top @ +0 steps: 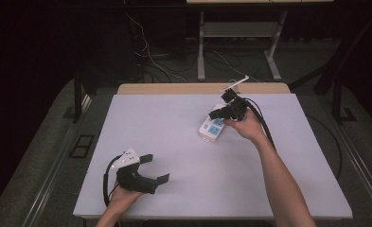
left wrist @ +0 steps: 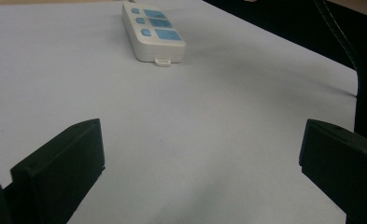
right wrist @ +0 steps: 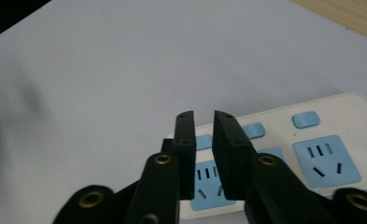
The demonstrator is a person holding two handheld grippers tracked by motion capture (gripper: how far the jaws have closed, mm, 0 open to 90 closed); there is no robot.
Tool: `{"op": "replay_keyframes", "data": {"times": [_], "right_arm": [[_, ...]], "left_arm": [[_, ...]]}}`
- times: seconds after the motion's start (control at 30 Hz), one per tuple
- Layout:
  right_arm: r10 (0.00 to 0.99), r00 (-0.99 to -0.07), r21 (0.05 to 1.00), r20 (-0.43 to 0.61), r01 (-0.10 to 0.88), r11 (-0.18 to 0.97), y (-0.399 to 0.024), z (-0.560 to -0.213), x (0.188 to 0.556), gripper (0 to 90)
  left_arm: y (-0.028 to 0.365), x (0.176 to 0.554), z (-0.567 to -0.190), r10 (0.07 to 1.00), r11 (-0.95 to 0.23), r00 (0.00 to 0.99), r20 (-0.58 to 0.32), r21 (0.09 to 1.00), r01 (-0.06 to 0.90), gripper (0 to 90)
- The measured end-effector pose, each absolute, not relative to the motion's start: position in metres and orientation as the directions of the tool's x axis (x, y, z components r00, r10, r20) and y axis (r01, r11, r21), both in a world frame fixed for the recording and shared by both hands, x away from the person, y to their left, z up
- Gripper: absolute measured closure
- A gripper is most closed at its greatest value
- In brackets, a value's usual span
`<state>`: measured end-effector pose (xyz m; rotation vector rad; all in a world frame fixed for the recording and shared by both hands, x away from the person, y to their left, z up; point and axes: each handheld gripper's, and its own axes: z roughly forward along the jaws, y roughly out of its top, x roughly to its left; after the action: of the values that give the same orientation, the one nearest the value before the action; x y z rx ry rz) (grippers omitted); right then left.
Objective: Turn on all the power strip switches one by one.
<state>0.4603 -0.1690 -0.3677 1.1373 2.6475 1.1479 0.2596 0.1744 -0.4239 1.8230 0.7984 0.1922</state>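
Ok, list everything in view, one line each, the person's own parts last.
Power strip: one, white with blue sockets and buttons, far right part of the table, under the right gripper.
Table: one, pale grey top with a wooden far edge.
Floor cables: several, white and black, behind the table.
Stand legs: one grey frame, beyond the table.
Left gripper: one, black, near left corner, jaws wide apart, nothing between them.
Right gripper: one, black, jaws nearly together, narrow gap, gripping nothing, above the strip.
Forearms: two, entering from the bottom.

No text, label or number can be read on anything here.
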Motion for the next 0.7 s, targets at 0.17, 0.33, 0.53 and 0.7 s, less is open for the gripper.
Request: {"op": "replay_keyframes", "data": {"times": [0.17, 0.33, 0.53, 0.7], "right_arm": [[0.627, -0.736, 0.648, 0.254, 0.611, 0.455, -0.168, -0.373, 0.463, 89.6], [0.620, -0.737, 0.648, 0.267, 0.614, 0.451, -0.167, -0.380, 0.468, 89.7], [0.614, -0.731, 0.644, 0.297, 0.628, 0.436, -0.163, -0.392, 0.473, 89.7], [0.613, -0.723, 0.631, 0.319, 0.645, 0.432, -0.161, -0.404, 0.477, 89.6]], "left_arm": [[0.175, 0.260, -0.424, 0.603, -0.189, 0.761, -0.238, 0.884, 0.427, 0.0], [0.175, 0.260, -0.424, 0.603, -0.189, 0.761, -0.239, 0.884, 0.427, 0.0], [0.175, 0.260, -0.424, 0.603, -0.185, 0.760, -0.240, 0.885, 0.427, 0.0], [0.176, 0.260, -0.424, 0.604, -0.183, 0.760, -0.240, 0.886, 0.425, 0.0]]}}
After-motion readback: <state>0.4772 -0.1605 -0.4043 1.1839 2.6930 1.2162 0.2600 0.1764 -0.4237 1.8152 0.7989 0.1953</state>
